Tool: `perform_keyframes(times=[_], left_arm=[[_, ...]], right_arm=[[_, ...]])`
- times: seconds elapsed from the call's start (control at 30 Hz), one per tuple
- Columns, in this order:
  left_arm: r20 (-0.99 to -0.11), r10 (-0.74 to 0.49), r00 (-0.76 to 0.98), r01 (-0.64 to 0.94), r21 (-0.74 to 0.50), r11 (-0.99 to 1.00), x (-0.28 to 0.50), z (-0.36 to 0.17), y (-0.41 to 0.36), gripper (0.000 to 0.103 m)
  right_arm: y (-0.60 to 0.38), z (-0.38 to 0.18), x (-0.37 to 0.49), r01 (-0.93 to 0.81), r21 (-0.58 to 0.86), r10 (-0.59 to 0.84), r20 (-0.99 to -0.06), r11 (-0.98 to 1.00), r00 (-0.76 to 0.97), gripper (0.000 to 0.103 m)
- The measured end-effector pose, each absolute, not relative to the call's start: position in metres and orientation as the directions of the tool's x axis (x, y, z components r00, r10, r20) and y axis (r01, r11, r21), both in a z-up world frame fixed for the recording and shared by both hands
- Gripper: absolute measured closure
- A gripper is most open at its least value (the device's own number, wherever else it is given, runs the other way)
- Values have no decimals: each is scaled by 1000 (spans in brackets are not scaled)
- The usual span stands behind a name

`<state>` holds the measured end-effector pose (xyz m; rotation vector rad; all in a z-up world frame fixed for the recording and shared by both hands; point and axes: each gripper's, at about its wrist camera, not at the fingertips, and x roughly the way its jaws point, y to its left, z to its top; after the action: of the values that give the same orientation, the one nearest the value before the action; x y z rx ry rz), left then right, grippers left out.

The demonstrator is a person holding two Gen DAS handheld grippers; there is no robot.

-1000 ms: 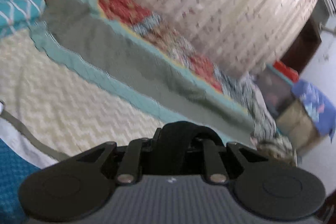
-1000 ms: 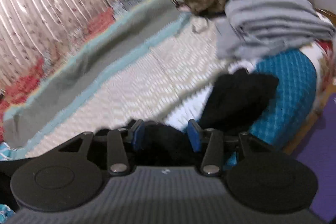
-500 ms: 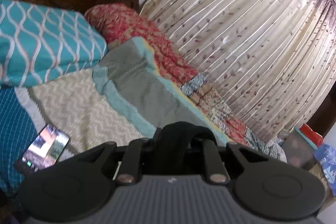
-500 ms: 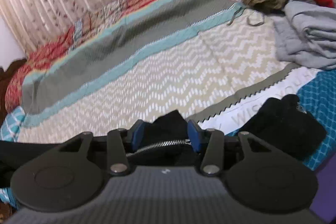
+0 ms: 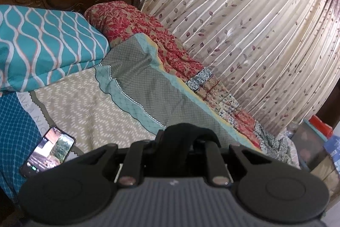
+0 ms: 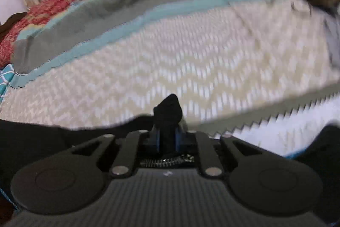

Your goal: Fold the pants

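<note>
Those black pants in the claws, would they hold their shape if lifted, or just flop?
Probably flop: the black pants bunch into a soft peak where the right claw pinches them, and drape over the left claw. They look light, and the metal zipper might snag.

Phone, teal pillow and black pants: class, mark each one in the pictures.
phone (image 5: 48, 154), left wrist view, middle of its lit screen.
teal pillow (image 5: 46, 44), left wrist view, patterned top face.
black pants (image 6: 169, 109), right wrist view, bunched tip sticking out of the right tool.
</note>
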<state>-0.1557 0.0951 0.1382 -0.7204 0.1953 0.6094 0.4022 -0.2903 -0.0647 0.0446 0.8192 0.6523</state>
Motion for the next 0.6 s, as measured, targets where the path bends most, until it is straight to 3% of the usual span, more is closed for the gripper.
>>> perform_keyframes(times=[0.1, 0.2, 0.53, 0.57, 0.6], left_arm=[[-397, 423, 814, -580, -528, 620, -129, 139, 101, 88], [-418, 381, 825, -556, -473, 683, -81, 136, 106, 88], [-581, 204, 788, -485, -381, 787, 131, 72, 149, 87], [-619, 193, 761, -492, -357, 794, 154, 61, 152, 80], [-660, 189, 728, -509, -335, 793, 172, 50, 153, 77]], right_arm=[[-322, -21, 432, -434, 281, 516, -527, 856, 676, 89], [-337, 3, 470, -386, 244, 457, -477, 890, 751, 89], [-313, -14, 596, -241, 199, 312, -545, 950, 778, 88], [-311, -20, 608, -220, 215, 304, -549, 952, 778, 87], [-309, -23, 621, -210, 222, 300, -544, 952, 784, 77]])
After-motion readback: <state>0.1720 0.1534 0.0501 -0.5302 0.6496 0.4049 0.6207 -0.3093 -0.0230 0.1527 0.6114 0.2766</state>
